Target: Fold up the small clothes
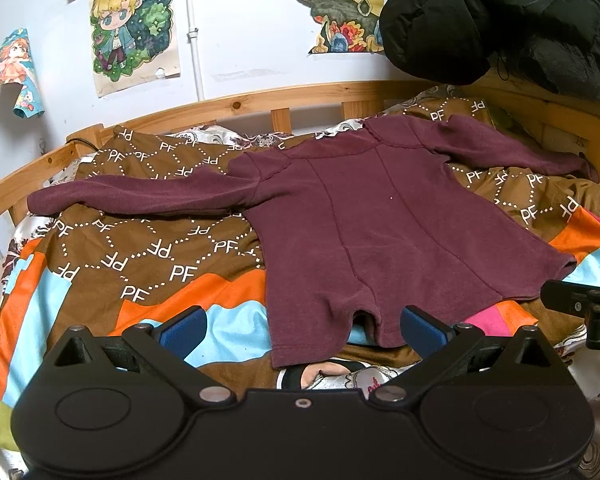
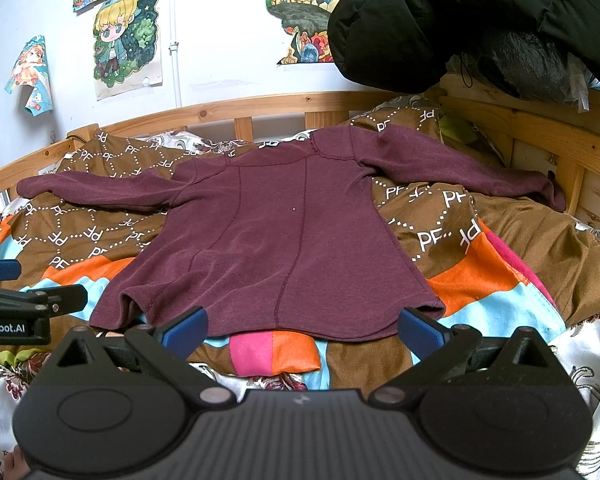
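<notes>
Left wrist view shows the left gripper [image 1: 302, 326] with its blue pads spread wide and nothing between them. It hangs just short of the near hem of a maroon long-sleeved top [image 1: 376, 216]. The hem's left corner droops between the two pads without being pinched. Right wrist view shows the right gripper [image 2: 302, 326] spread just as wide and also empty, with the hem's middle and right part lying just ahead of its pads.

The top lies flat and face down on a patterned quilt [image 2: 476, 276]. Its hem faces the grippers and its neck points away toward the wooden bed rail [image 2: 260, 106]. Its long axis therefore runs straight away from both grippers. The two sleeves stretch out across that axis, one to the left and one to the right.

Each gripper sits on its own side of the garment's centre seam lines. The left gripper is nearer the left hem corner and left sleeve [image 1: 132, 196]. The right gripper is nearer the right hem corner and right sleeve [image 2: 460, 176]. Both sleeve ends lie well away from the pads, up toward the rail.

No fold looks to have been made yet. Judging by the layout, either a lengthwise fold or tucking in the sleeves could come next, each side by its own gripper.
</notes>
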A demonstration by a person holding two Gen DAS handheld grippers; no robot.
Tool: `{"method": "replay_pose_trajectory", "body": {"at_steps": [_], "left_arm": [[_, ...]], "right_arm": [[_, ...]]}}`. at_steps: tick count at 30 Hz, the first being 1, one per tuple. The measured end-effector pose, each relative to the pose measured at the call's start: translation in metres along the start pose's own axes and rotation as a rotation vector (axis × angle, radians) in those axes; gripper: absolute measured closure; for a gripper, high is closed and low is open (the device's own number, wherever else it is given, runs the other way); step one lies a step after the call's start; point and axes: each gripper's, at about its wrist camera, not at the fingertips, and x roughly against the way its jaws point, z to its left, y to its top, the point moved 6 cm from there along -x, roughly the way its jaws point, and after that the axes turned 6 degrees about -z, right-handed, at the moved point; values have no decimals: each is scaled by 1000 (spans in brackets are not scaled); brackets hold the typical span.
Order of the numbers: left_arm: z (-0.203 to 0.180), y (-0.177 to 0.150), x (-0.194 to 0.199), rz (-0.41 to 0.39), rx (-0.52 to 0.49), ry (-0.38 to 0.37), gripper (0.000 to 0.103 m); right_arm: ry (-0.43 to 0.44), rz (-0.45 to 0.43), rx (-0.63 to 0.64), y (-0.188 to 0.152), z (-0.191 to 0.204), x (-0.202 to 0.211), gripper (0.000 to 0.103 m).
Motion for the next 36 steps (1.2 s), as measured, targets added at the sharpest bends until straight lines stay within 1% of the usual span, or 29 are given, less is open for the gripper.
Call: {"method": "replay_pose_trajectory", "body": {"at_steps": [15,19,24,27,29,31,34,36], "left_arm": [[-1,-1,-1,5,2,4,0],[-1,-4,-6,29,2,17,0],[2,-1,-23,80,-6,47,0],[6,8,-32,112,-21,50,0],[10,16,-38,148,-34,36,0],[16,27,-42,171,-49,27,0],[26,50,-47,203,-68,39,0],[31,69,-51,218,-99,46,0]], "right_arm": [[-8,7,5,-1,0,-1,0],[-31,26,11,-1,0,-2,0],[-97,68,10,7,-5,-5,0],[-132,77,14,14,-9,-5,0],[-144,76,25,20,-12,-7,0],[-137,68,31,29,-16,-8,0],[-121,50,25,45,-26,-11,0],[-113,34,27,59,-34,-16,0]]}}
